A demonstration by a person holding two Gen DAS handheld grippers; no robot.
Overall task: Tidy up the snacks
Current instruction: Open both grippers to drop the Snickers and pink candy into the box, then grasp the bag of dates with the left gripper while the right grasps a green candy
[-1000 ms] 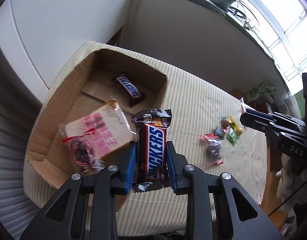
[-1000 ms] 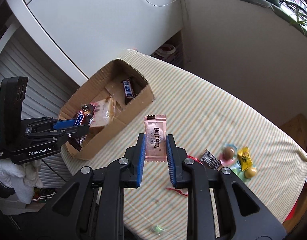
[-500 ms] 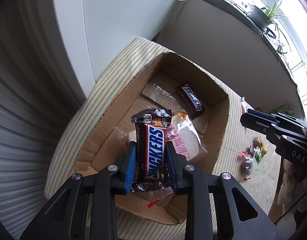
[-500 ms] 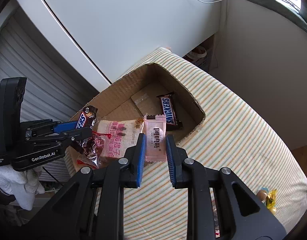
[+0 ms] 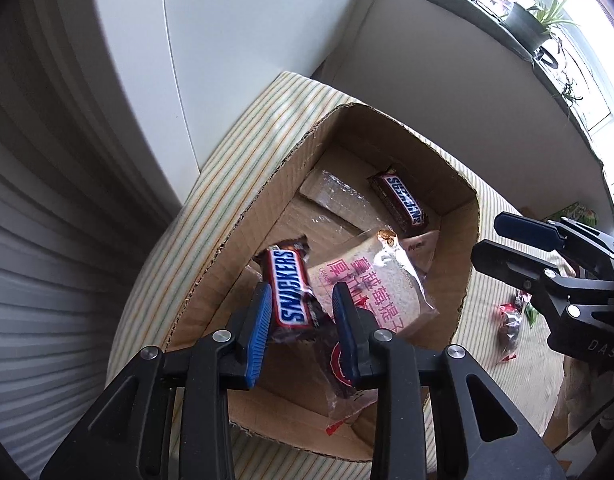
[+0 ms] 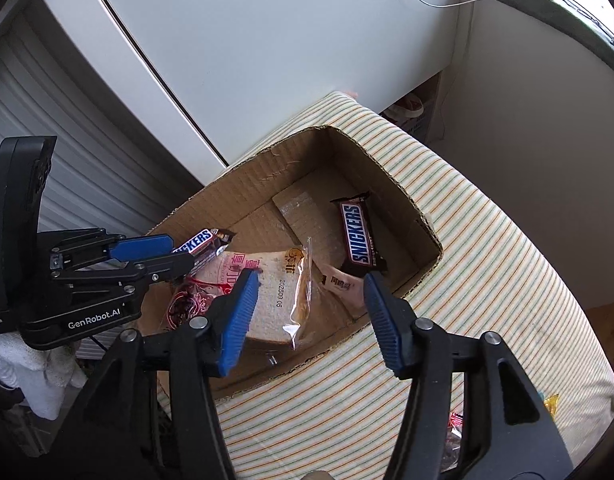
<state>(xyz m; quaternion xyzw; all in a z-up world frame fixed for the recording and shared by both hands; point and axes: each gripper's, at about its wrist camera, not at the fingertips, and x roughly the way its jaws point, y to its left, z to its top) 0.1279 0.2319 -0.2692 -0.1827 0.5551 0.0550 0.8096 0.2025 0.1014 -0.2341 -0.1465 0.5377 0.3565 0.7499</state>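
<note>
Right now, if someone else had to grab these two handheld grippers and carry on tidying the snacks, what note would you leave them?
Left gripper: jaws starting to open, with a brown Snickers bar tilted between them above the open brown cardboard box.
Right gripper: jaws opening, nothing between them. The small pale pink sachet lies in the box just below.
Done: a second Snickers bar and a clear-wrapped bread slice also lie in the box.
Left: let the tilted bar drop in, then fetch the small wrapped sweets from the striped tablecloth.
</note>
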